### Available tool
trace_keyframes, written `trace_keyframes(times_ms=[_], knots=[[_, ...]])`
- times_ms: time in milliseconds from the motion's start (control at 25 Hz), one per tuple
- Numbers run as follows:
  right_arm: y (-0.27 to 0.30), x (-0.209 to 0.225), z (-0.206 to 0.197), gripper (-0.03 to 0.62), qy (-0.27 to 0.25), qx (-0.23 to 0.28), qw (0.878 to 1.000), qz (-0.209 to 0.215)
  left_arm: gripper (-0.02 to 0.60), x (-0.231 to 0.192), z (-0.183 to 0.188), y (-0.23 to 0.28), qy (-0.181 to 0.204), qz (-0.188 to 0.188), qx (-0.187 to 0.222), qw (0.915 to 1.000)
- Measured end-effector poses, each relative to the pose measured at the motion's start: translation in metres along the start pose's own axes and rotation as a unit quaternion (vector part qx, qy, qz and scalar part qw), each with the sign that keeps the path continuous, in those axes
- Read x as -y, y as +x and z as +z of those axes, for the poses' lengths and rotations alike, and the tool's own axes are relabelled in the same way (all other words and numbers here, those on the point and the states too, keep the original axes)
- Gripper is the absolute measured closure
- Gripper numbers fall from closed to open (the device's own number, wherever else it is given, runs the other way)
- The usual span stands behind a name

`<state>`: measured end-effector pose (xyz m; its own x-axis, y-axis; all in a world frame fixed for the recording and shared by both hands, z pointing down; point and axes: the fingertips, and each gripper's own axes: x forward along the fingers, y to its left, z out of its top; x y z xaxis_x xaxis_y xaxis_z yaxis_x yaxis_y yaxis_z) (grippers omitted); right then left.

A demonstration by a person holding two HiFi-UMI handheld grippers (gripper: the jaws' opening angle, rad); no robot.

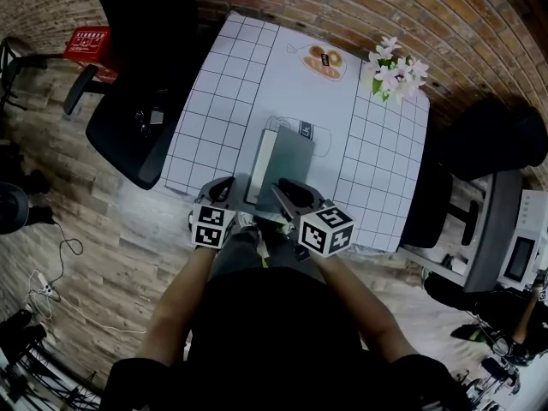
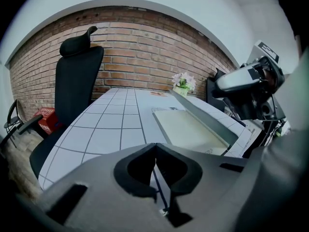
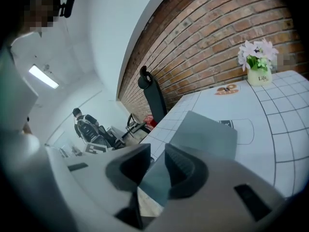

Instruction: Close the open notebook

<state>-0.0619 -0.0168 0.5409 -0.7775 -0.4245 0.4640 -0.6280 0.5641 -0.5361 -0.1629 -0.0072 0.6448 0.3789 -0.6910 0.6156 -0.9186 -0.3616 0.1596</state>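
At the near edge of the table, the right gripper (image 3: 155,152) has its jaws standing somewhat apart, with the near corner of the notebook's grey cover (image 3: 205,134) running between them. The gap looks wider than the thin cover, so I read this as a loose hold at most, not a firm pinch. Just to its left, the left gripper (image 2: 155,146) has its jaws drawn together with nothing between them, and it hangs over the table edge near the notebook without touching it.

The notebook lies on the checked table (image 1: 214,101), close to the near side and about midway across. Its cream page (image 2: 188,129) lies flat and bare on the left. The cover rises at a slant from the page's right edge, neither upright nor laid down.

The closing looks to be partway through: the cover is lifted and leans over the page but has not yet been laid flat. The next move probably calls for carrying the cover leftward and down until it rests on the page, then drawing the right gripper clear towards the near side so it does not drag the cover back. The closed left gripper could press the cover flat.
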Motion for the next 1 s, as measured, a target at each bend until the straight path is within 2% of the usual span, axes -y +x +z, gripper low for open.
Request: trace_keyframes(times_ms=[200, 440, 680, 1000], knots=[[-0.001, 0.006, -0.001, 0.471, -0.030, -0.010, 0.999, -0.021, 0.557, -0.002, -0.001, -0.003, -0.001, 0.001, 0.001, 1.0000], [-0.002, 0.015, -0.001, 0.459, -0.036, -0.014, 0.998, -0.041, 0.557, -0.003, 0.005, 0.000, 0.002, -0.001, 0.005, 1.0000], [-0.019, 0.036, 0.010, 0.557, -0.030, 0.012, 0.996, -0.078, 0.557, 0.004, 0.016, 0.009, 0.012, -0.009, 0.012, 0.9998], [-0.086, 0.096, 0.041, 0.580, -0.004, 0.075, 0.984, -0.159, 0.557, 0.005, 0.054, 0.020, 0.013, -0.008, 0.029, 0.9995]])
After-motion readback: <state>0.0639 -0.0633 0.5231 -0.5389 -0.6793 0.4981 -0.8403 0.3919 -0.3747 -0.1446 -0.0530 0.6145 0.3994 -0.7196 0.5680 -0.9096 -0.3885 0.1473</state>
